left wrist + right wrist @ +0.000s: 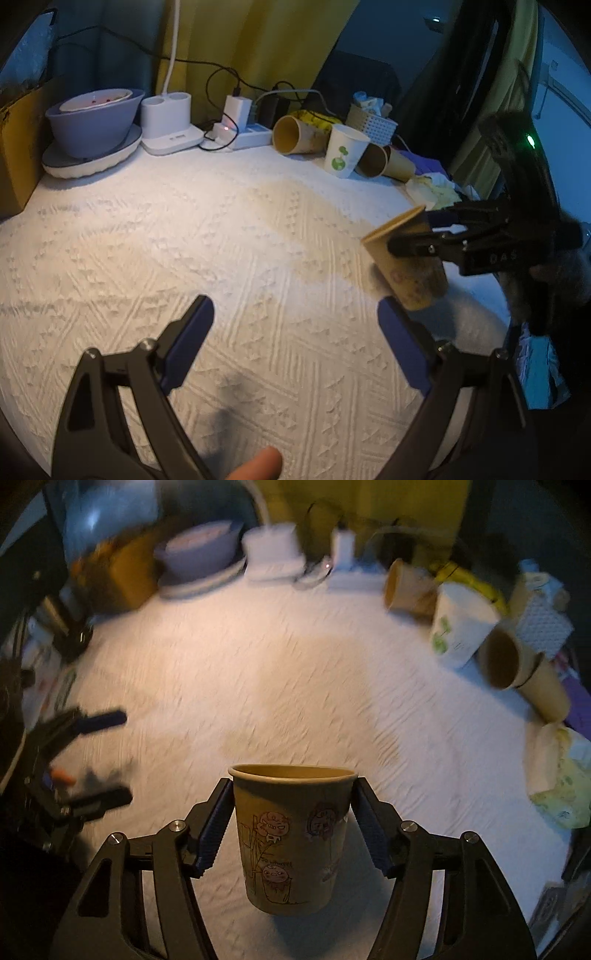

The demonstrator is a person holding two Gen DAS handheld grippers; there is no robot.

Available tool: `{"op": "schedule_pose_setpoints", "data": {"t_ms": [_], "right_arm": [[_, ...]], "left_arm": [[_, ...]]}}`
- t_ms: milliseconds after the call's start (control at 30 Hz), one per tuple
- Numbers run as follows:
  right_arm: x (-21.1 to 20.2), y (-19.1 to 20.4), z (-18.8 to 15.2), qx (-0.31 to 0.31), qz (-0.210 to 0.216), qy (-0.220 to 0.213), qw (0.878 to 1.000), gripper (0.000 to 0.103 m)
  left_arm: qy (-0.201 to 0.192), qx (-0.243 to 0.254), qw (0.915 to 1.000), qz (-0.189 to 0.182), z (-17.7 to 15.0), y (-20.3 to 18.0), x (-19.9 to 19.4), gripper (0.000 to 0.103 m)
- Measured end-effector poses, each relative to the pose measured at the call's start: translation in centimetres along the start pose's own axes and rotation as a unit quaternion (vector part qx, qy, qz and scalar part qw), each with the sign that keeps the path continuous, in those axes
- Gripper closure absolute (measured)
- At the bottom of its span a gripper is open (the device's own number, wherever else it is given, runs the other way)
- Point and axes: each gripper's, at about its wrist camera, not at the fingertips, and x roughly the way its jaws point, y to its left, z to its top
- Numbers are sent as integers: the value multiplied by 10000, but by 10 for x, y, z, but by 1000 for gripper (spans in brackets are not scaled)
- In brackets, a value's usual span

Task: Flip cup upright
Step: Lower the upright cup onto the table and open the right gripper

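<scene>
A: Where is the cup?

B: The brown paper cup [293,838] sits mouth-up between the right gripper [293,827] pads, which press its sides near the rim, above the white textured tablecloth [258,672]. Whether its base touches the cloth is unclear.

A: And the other tool?

B: The left gripper [295,328] is spread wide, holding nothing, beside the cup.

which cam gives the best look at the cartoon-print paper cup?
Right wrist: the cartoon-print cup sits centered and sharp, mouth up, pinched between the right tongs. Left wrist shows it only small, tilted and partly hidden at the frame's right.
</scene>
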Motion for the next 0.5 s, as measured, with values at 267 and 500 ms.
{"op": "schedule_pose_setpoints", "data": {"t_ms": [267,500], "right_arm": [[-15,-14,-51,488,-543,-1265,9893,35],[-39,-14,-81,826,-634,-1962,9750,35]], "left_arm": [[-19,150,9999,74,-1,-15,-1,12],[-42,399,9992,49,-2,-41,-5,12]]}}
